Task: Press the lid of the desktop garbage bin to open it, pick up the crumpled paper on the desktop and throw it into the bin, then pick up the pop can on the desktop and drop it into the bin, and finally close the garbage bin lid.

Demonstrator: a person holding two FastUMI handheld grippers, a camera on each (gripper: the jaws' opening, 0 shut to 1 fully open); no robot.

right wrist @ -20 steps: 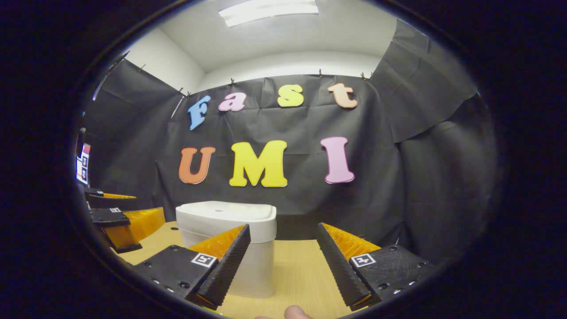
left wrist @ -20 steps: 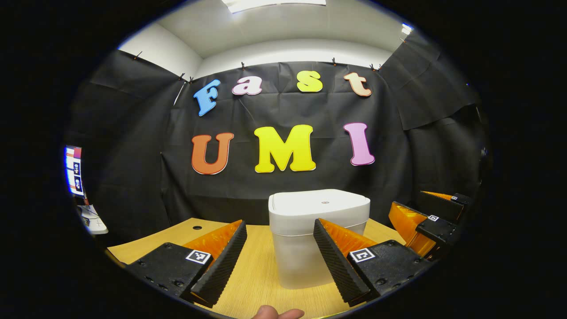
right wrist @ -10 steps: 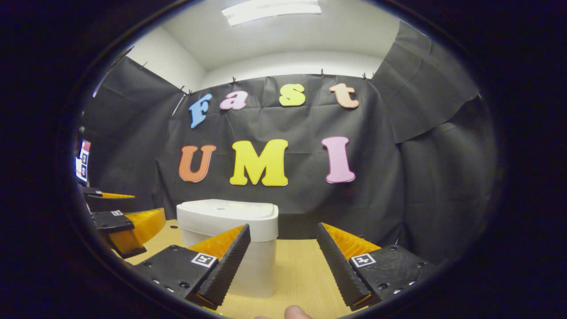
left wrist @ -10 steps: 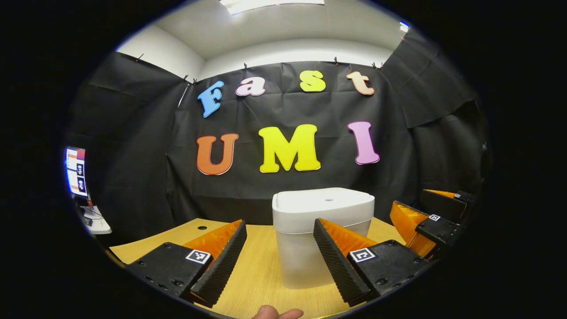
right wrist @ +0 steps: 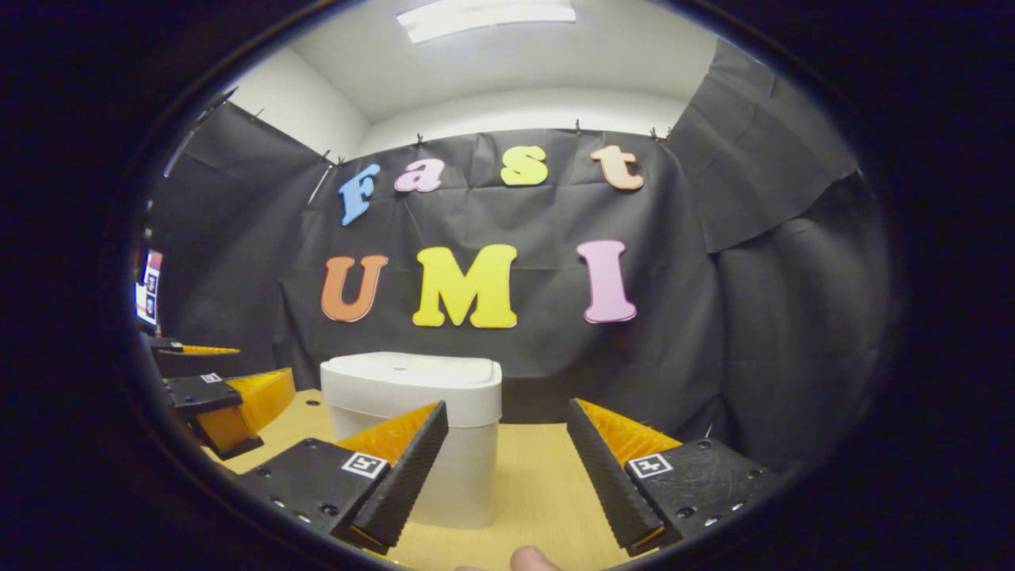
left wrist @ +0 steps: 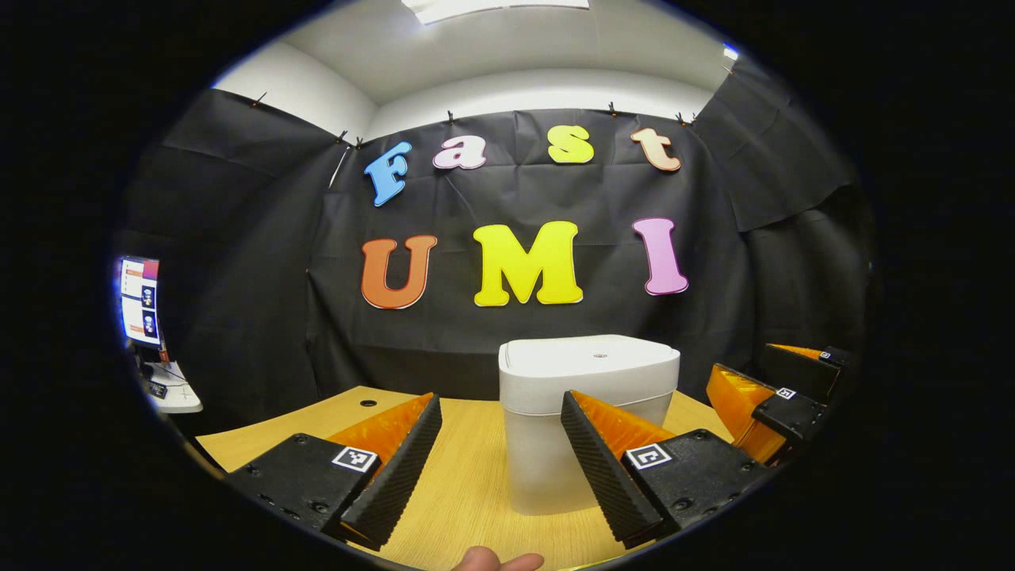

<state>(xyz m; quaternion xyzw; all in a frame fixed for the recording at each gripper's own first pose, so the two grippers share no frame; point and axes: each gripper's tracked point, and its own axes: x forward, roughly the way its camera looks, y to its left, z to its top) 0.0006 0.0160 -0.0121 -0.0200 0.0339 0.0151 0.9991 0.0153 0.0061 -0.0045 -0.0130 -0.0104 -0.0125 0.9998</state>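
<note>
Evidently nothing has been touched yet. From the left gripper view, the left gripper [left wrist: 501,456] hangs released, jaws wide apart with nothing between them, above the wooden desktop [left wrist: 460,492]; the white garbage bin [left wrist: 588,420] stands just ahead, its lid [left wrist: 591,361] down. The right gripper [left wrist: 773,400] shows off to the side, beside the bin.

From the right gripper view, that gripper [right wrist: 507,456] is likewise spread and empty, with the bin [right wrist: 416,432] ahead and the left gripper [right wrist: 226,400] beyond it.

I judge the lid-pressing step is at hand; it calls for lowering a finger onto the lid. Small square markers sit on the fingers; no readable brand appears on the bin.
</note>
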